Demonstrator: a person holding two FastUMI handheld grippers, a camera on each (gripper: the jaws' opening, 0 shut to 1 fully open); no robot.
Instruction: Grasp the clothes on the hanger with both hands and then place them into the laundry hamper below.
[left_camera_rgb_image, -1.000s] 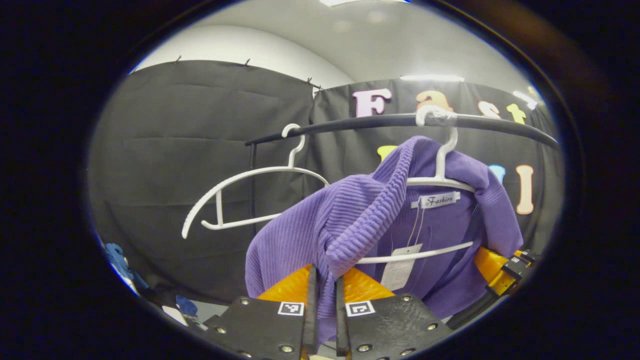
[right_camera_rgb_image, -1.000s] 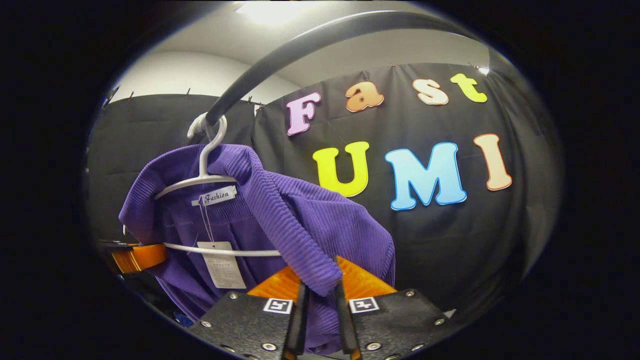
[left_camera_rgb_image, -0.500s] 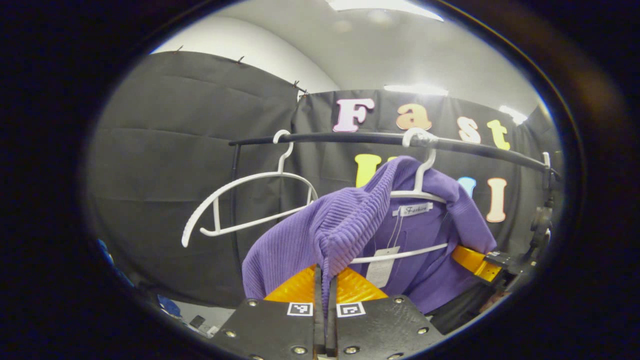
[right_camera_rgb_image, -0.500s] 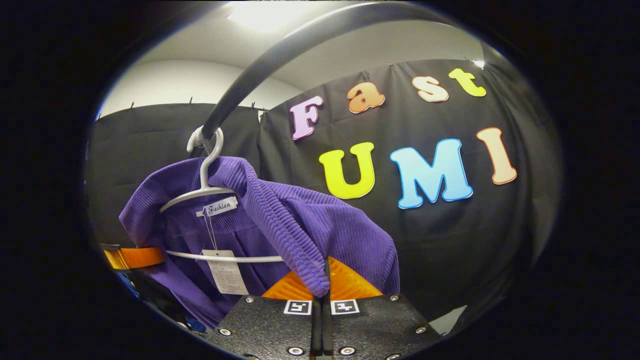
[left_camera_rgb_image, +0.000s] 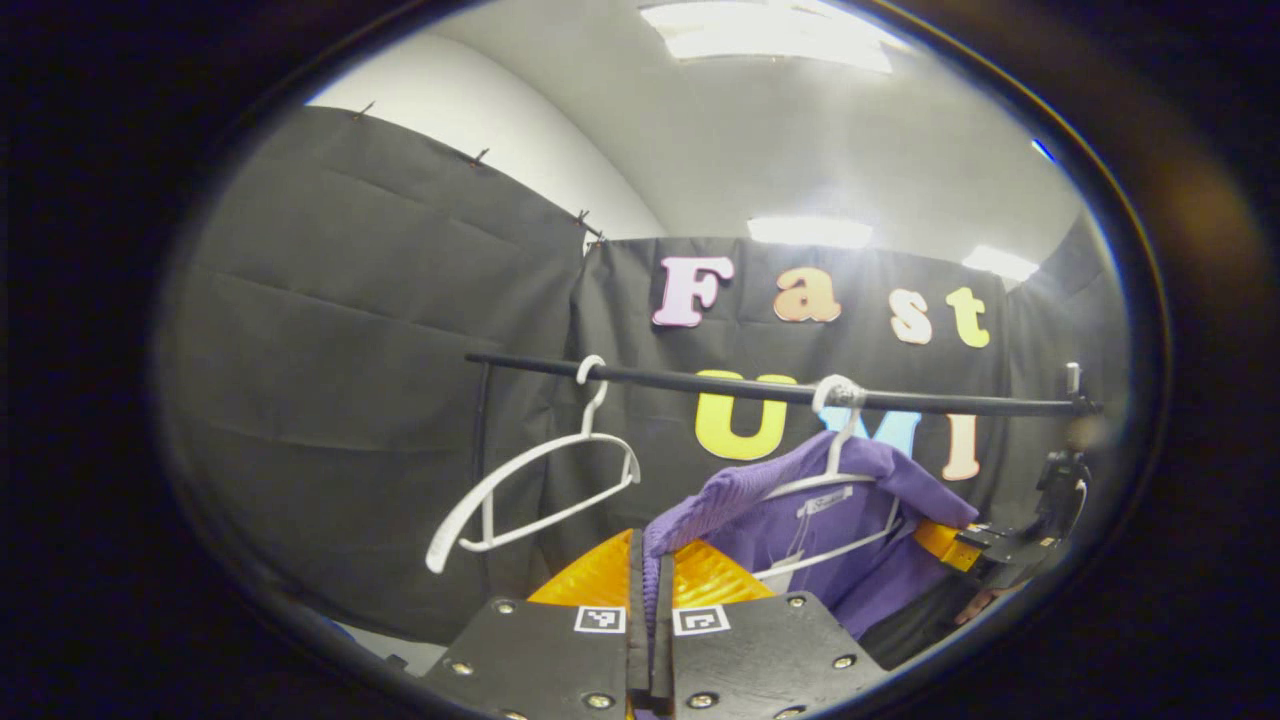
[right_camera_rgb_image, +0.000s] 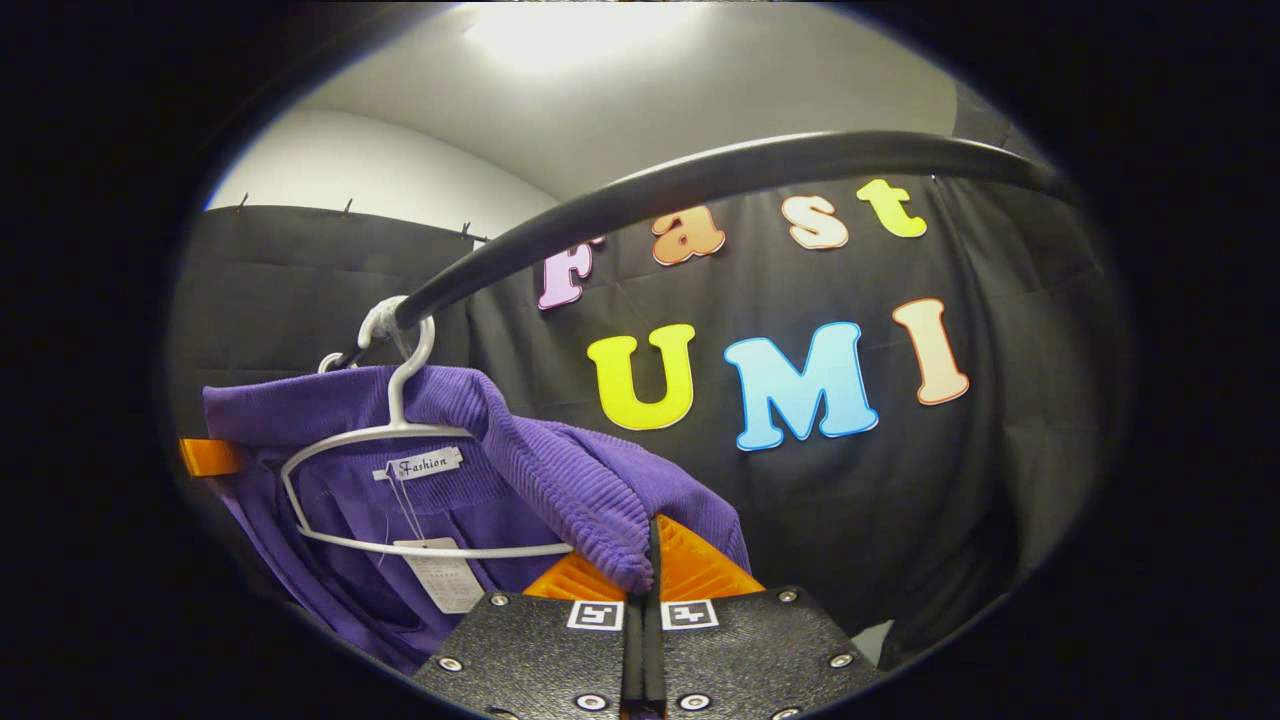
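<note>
Black cloth walls close off the booth under a white ceiling with bright strip lights, and a long black metal clothes rail (left_camera_rgb_image: 760, 388) runs across the far side. 2 white plastic hangers hook over it. In the left gripper view, the bare hanger (left_camera_rgb_image: 545, 485) is on the left, and the loaded hanger (left_camera_rgb_image: 835, 475) is to its right, carrying a purple ribbed knit sweater (left_camera_rgb_image: 850, 530) with a white neck label and a paper tag.

At the near edge of that view, the left gripper (left_camera_rgb_image: 650, 600) is clenched on a fold of the sweater's left shoulder, which stretches from the hanger toward the camera. Far right, at the sweater's other shoulder, part of the other gripper can be seen.

In the right gripper view, the right gripper (right_camera_rgb_image: 648, 575) is likewise clamped on the ribbed shoulder edge of the sweater (right_camera_rgb_image: 540, 470). The rail (right_camera_rgb_image: 700, 185) arcs overhead, and the hanger (right_camera_rgb_image: 400, 440) sits inside the neck with its lower bar crossing the front of the cloth.

Judged from this, the 2-handed grasp is done and both shoulders look drawn outward, but the sweater is not yet free of its hanger. Sliding it off and lowering it into the hamper below remain
</note>
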